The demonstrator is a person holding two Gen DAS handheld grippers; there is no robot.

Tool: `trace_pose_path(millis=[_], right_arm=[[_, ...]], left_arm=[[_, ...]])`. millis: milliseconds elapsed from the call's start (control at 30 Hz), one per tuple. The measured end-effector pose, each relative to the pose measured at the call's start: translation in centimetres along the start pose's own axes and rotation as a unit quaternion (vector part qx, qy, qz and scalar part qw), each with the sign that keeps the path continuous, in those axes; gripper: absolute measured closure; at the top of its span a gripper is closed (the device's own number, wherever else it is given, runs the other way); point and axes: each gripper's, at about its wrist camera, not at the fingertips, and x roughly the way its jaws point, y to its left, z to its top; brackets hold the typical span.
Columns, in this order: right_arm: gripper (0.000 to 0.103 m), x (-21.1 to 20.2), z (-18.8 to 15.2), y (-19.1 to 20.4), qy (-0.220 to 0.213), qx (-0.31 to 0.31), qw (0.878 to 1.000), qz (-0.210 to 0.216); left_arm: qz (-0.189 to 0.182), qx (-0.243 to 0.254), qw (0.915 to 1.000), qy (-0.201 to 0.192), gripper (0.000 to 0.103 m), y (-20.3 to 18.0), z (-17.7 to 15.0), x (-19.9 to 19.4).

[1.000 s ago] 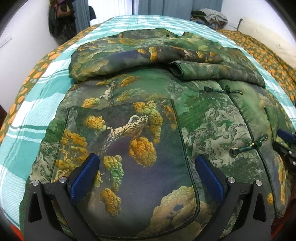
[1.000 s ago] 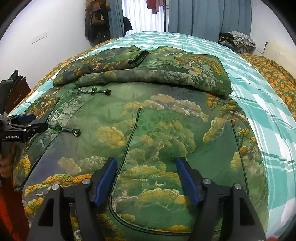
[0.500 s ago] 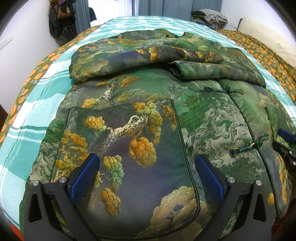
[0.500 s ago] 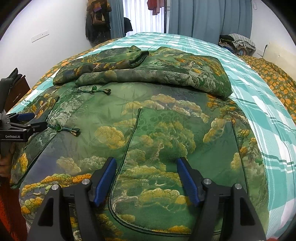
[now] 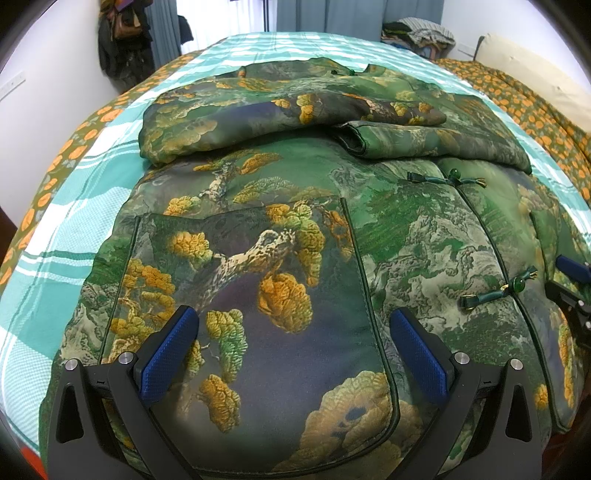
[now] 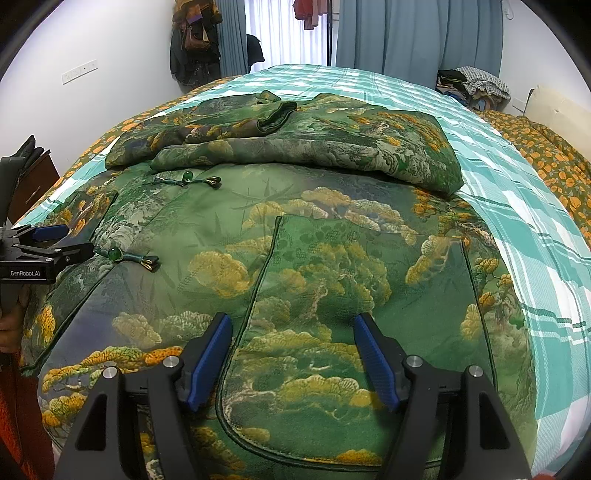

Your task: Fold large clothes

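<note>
A large green padded jacket (image 5: 280, 229) (image 6: 314, 240) with gold pine-tree print lies front up on the bed, both sleeves (image 5: 295, 118) (image 6: 295, 147) folded across its chest. Knot buttons (image 5: 450, 179) (image 6: 122, 254) run down its front. My left gripper (image 5: 291, 343) hovers open over the jacket's left patch pocket, nothing between its blue pads. Over the other pocket near the hem my right gripper (image 6: 291, 354) stands open as well, also holding nothing. Each gripper shows at the edge of the other's view: the right one (image 5: 572, 280), the left one (image 6: 40, 251).
The bed has a teal-and-white striped sheet (image 5: 74, 206) (image 6: 517, 206) and an orange-flowered cover (image 6: 554, 155) along its sides. A pile of clothes (image 6: 472, 85) sits at the far right, a pillow (image 5: 532, 74) beyond. Curtains (image 6: 406, 33) and hanging bags (image 6: 192, 37) line the back wall.
</note>
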Motion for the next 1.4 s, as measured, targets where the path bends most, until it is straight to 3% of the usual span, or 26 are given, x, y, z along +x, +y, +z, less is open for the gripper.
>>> trace_pose_path(millis=[967, 1100, 1200, 1300, 1400], right_arm=[[0.033, 0.0, 0.0, 0.0, 0.000, -0.001, 1.000, -0.001], [0.033, -0.8, 0.8, -0.9, 0.016, 0.002, 1.000, 0.020], [0.033, -3.3, 1.8, -3.7, 0.001, 0.043, 0.998, 0.048], [0.033, -6.3, 2.0, -7.8, -0.022, 0.092, 0.995, 0.029], [0.033, -7.9, 0.7, -12.2, -0.006, 0.130, 0.991, 0.019]], left_arm=[[0.004, -0.003, 0.9999, 0.011, 0.001, 0.0, 0.0, -0.5], [-0.027, 0.011, 0.9990, 0.033, 0.001, 0.2, 0.1, -2.2], [-0.056, -0.007, 0.9981, 0.026, 0.001, 2.3, 0.3, -4.8], [-0.070, -0.051, 0.9962, 0.010, 0.001, 6.5, 0.4, -7.5], [-0.067, -0.089, 0.9936, 0.020, 0.001, 11.5, -0.5, -8.2]])
